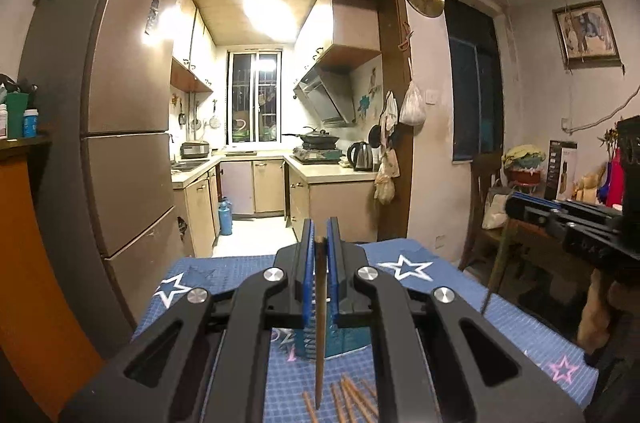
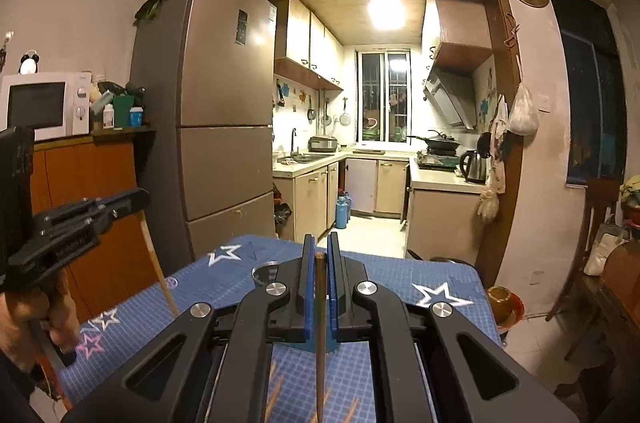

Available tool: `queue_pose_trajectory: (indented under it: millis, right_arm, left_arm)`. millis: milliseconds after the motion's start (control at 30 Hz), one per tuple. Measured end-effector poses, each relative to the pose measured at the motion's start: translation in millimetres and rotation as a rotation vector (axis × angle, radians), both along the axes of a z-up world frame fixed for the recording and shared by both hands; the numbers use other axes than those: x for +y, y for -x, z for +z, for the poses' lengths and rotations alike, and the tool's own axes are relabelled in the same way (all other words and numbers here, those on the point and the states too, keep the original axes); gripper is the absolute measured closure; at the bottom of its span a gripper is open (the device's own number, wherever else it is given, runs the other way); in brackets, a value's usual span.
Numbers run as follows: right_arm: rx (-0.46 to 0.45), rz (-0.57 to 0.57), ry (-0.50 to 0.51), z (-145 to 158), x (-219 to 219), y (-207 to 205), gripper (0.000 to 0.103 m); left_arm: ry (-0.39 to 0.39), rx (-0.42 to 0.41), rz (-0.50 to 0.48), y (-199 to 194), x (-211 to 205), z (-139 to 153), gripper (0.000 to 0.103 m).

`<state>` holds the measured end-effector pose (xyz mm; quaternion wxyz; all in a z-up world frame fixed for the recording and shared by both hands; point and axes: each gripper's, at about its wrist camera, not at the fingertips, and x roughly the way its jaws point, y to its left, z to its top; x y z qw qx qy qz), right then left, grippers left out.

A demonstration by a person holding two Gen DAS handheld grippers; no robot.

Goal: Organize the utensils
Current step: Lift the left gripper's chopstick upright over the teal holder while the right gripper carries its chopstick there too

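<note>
My left gripper [image 1: 319,243] is shut on a brown wooden chopstick [image 1: 319,323] that hangs down between its blue pads. My right gripper [image 2: 319,255] is shut on another brown chopstick [image 2: 320,335], also hanging down. Both are held above the table with the blue star cloth [image 1: 420,263]. Several loose chopsticks [image 1: 352,399] lie on the cloth below the left gripper. A blue-green holder [image 1: 344,337] stands on the cloth, mostly hidden behind the left gripper, and its base shows below the right gripper [image 2: 308,345]. A metal cup rim [image 2: 266,273] shows to the left of the right gripper.
The right gripper shows at the right of the left wrist view [image 1: 568,223] with its chopstick [image 1: 496,263]; the left gripper shows at the left of the right wrist view [image 2: 80,219]. A fridge [image 2: 224,127] and the kitchen doorway stand beyond the table. A wooden chair [image 2: 588,251] is at the right.
</note>
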<state>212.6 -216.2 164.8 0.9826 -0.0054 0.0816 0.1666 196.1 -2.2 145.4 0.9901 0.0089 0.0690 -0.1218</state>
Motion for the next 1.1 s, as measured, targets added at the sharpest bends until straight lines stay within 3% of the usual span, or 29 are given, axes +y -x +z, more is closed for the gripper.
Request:
queue_pose_trajectory:
  millis: [233,767,1100]
  right_arm:
    - [0.025,0.011,-0.031,18,11,-31,0.096]
    - [0.074,0.020,-0.013,26,32,-73,0.096]
    - [0.075,0.016,-0.018,54,34,-115,0.096]
  left_arm:
    - [0.021,0.012,-0.008,-19,-17,9,0.098]
    - [0.038,0.051,0.007,-58,-25,14,0.098]
    - [0.041,0.034,0.021,-90,-24,41,0.098]
